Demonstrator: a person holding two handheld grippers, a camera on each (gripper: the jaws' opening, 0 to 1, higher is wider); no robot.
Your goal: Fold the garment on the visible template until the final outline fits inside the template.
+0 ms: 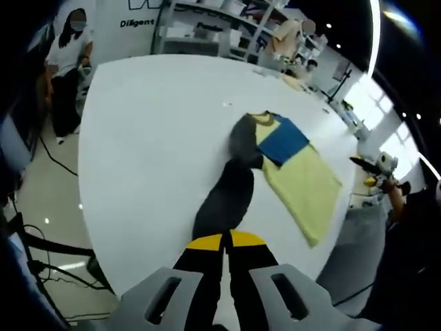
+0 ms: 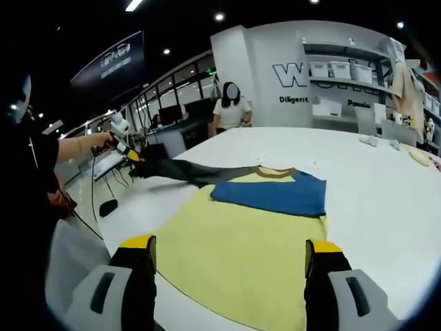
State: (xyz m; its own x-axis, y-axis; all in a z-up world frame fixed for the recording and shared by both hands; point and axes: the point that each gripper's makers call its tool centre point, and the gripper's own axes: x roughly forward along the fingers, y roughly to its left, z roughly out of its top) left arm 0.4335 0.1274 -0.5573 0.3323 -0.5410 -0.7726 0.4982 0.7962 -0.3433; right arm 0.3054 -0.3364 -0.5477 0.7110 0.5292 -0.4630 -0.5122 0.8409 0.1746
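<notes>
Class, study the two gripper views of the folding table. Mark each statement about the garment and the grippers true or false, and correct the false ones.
1. The left gripper is shut on the dark sleeve. True.
2. The right gripper is clamped on the yellow hem. False: its jaws stand wide apart over the garment, holding nothing.
3. The garment has a blue panel below its collar. True.
4. The garment lies on a black table. False: the table is white.
5. The dark sleeve is folded across the blue panel. False: it is stretched out sideways, away from the body.
</notes>
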